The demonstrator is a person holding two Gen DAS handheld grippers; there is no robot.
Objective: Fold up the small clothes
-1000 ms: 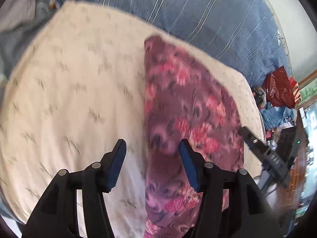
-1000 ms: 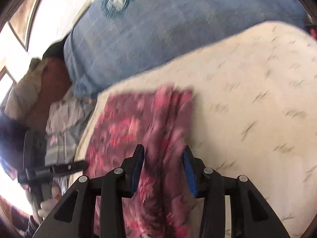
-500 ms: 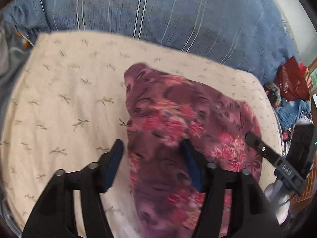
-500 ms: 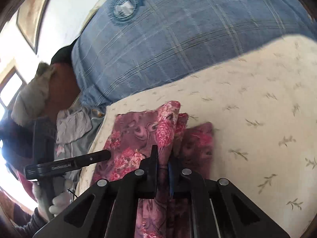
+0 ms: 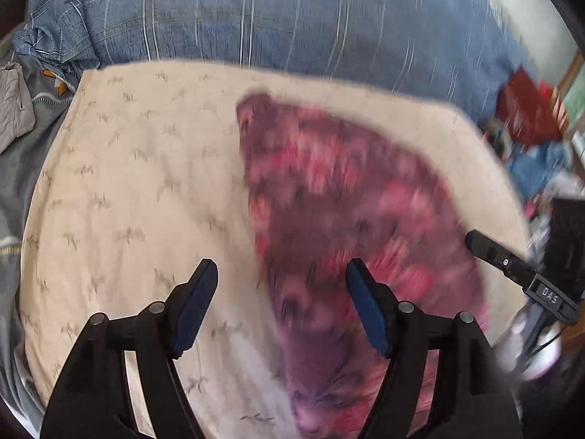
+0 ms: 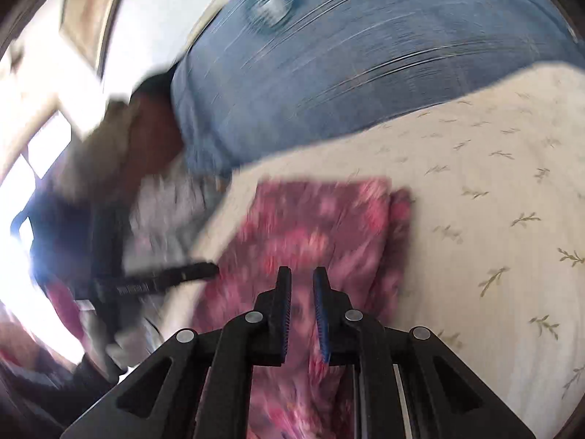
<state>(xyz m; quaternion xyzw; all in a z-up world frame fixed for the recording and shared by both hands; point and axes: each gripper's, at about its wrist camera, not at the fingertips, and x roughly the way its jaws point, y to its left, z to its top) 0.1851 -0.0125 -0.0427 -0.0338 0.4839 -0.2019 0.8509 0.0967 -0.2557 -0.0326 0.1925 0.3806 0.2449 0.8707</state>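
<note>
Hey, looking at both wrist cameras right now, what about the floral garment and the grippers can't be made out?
- Floral garment, left wrist view: motion blur hides seams and fold lines; its near end is cut off by the bottom edge.
- Right gripper, right wrist view: jaws opening, blur hides whether cloth sits in the narrow gap.
- Left gripper: jaws opening over the garment's edge; height above it is unclear.
- Clutter beyond the cream sheet: too blurred.

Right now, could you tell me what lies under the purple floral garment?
The purple floral garment lies on a cream cloth with a sprig print. Its folded layers hide whatever else is beneath.
</note>
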